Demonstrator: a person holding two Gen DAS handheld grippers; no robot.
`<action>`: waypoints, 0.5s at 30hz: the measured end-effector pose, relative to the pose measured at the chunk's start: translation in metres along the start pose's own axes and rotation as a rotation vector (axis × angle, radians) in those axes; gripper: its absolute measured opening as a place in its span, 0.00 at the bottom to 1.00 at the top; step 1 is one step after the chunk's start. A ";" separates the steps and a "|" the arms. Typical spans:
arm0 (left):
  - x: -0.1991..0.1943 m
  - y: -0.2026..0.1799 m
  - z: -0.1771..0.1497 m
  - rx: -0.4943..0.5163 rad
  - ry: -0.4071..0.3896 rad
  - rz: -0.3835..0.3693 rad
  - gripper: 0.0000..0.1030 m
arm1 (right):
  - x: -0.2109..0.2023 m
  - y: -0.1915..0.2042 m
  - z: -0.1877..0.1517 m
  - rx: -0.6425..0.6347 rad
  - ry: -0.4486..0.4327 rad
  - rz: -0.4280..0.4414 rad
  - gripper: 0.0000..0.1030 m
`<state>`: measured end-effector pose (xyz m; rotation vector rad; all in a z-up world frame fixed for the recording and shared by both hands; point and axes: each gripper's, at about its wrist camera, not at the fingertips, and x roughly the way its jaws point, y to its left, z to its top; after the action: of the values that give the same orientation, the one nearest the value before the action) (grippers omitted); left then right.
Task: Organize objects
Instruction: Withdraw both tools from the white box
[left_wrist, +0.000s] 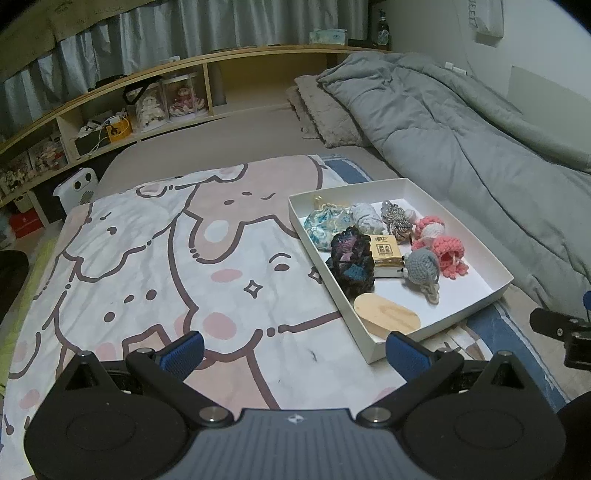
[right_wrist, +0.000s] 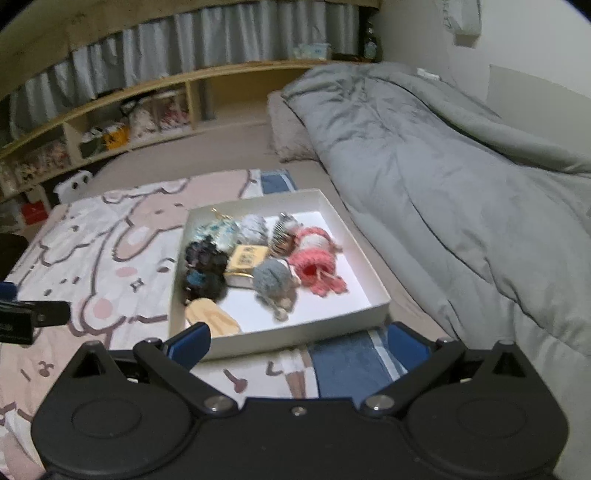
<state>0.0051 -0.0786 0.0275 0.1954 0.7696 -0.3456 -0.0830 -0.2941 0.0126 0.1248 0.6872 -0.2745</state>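
A shallow white box (left_wrist: 476, 254) (right_wrist: 373, 266) lies on the cartoon-print blanket (left_wrist: 147, 266) (right_wrist: 92, 258). Inside it are a dark crocheted piece (left_wrist: 351, 262) (right_wrist: 205, 266), a yellow packet (left_wrist: 386, 253) (right_wrist: 247, 256), a grey crocheted toy (left_wrist: 423, 267) (right_wrist: 273, 278), a pink crocheted toy (left_wrist: 448, 254) (right_wrist: 317, 266), a blue floral pouch (left_wrist: 325, 223), a striped cord bundle (left_wrist: 397, 219) and a flat wooden oval (left_wrist: 386, 315) (right_wrist: 212, 315). My left gripper (left_wrist: 293, 354) stands open near the box's front left corner, holding nothing. My right gripper (right_wrist: 299, 341) is open just in front of the box, also holding nothing.
A rumpled grey duvet (left_wrist: 461, 125) (right_wrist: 443, 166) fills the bed's right side, close to the box. A fuzzy pillow (left_wrist: 325, 110) lies behind. A wooden shelf (left_wrist: 155, 99) with boxed dolls runs along the far side. The other gripper's tip shows at each view's edge.
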 end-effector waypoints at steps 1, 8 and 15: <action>0.000 0.000 0.000 -0.002 0.000 -0.002 1.00 | 0.000 0.000 0.000 0.000 0.001 -0.007 1.00; 0.002 0.001 -0.001 -0.003 0.003 -0.005 1.00 | 0.001 0.000 -0.003 -0.001 0.004 -0.008 1.00; 0.003 0.002 -0.002 -0.001 0.002 -0.009 1.00 | 0.001 0.000 -0.003 0.003 0.009 -0.008 1.00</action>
<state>0.0063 -0.0768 0.0242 0.1920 0.7730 -0.3536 -0.0840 -0.2935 0.0102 0.1268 0.6966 -0.2827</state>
